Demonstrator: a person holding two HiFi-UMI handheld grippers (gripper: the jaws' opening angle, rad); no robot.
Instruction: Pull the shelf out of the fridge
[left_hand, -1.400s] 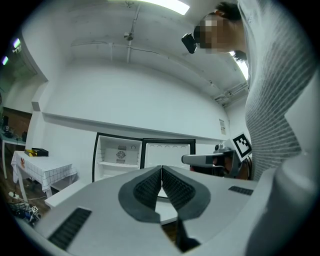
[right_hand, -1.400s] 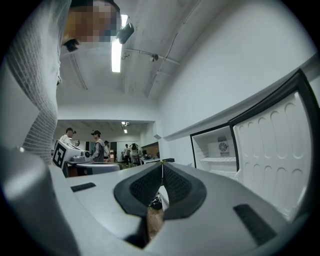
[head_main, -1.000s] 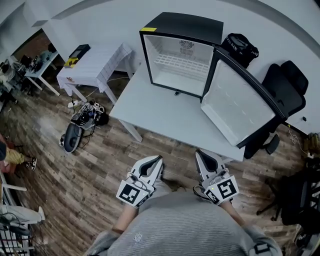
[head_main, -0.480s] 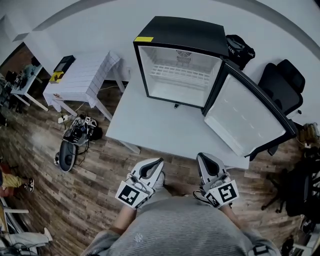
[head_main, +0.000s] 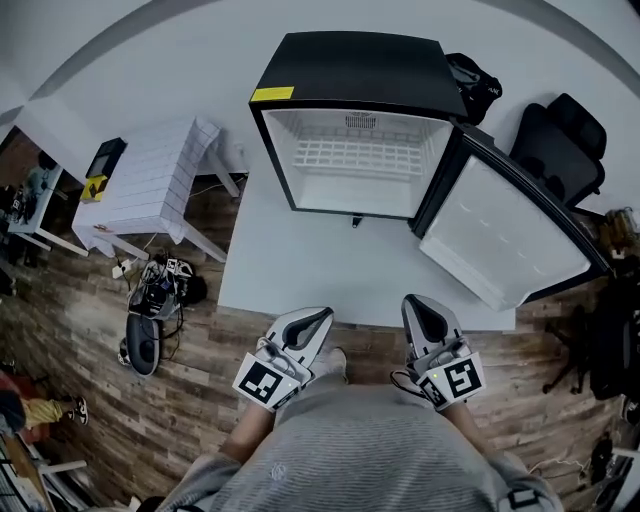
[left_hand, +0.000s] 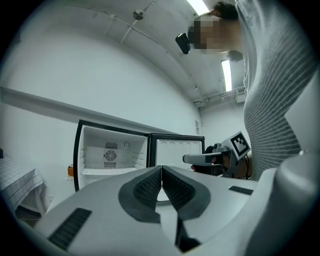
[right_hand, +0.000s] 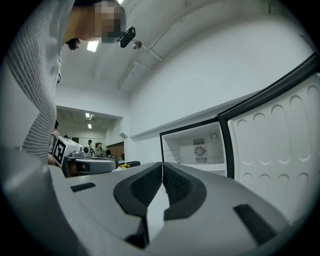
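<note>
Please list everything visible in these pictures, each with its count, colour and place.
Mini fridge: one, black outside, white inside, on the table, door open.
Wire shelf: one, white, inside the fridge.
Table: one, white, under the fridge.
Slatted side table: one, white, left of the table.
Office chair: one, black, right of the fridge.
Bag: one, black, behind the fridge.
Cable heap: one, dark, on the wooden floor.
Left gripper: one, grey, shut and empty, before the table edge.
Right gripper: one, grey, shut and empty, beside the left.
</note>
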